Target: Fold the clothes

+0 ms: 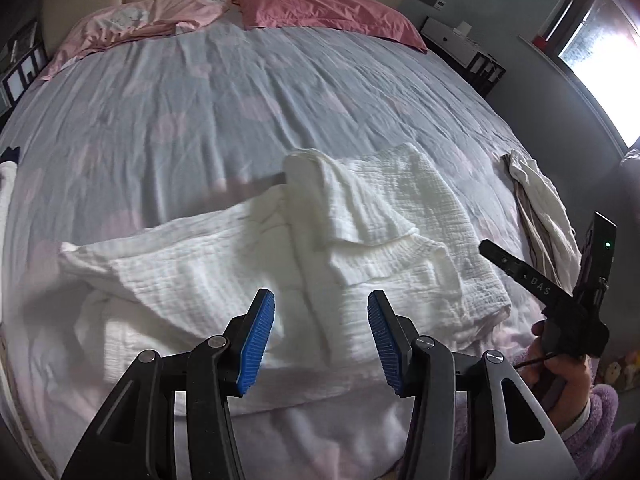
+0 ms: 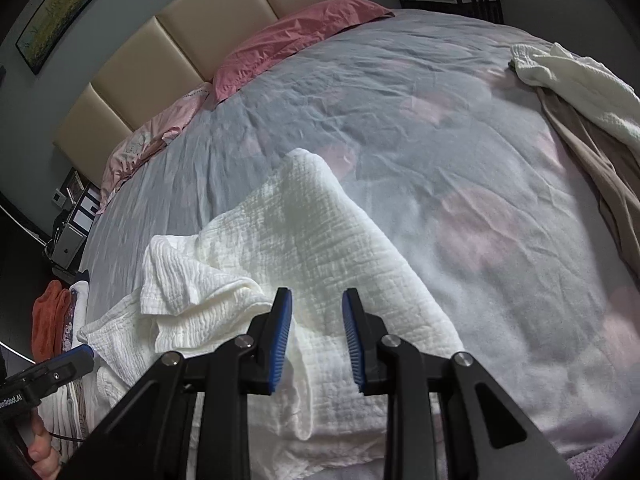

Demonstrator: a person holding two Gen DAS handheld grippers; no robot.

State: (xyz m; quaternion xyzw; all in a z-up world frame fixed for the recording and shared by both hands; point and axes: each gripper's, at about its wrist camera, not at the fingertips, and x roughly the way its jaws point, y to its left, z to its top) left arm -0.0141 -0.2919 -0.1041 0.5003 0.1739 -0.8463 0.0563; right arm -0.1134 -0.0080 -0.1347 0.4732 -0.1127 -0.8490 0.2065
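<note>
A white crinkled garment (image 1: 248, 256) lies partly folded on the bed, a sleeve stretched out to the left and a folded flap on top at the right. It also shows in the right wrist view (image 2: 304, 240). My left gripper (image 1: 321, 344) is open and empty, held just above the garment's near part. My right gripper (image 2: 317, 340) is open and empty, above the garment's right side. The right gripper also shows in the left wrist view (image 1: 532, 276), and the left gripper at the left edge of the right wrist view (image 2: 60, 364).
The bed has a grey quilt (image 1: 240, 112) with pale pink patches and two pink pillows (image 1: 328, 12) at the headboard. A white and beige pile of clothes (image 2: 588, 112) lies at the right. Orange cloth (image 2: 48, 320) lies off the left edge. Nightstands flank the bed.
</note>
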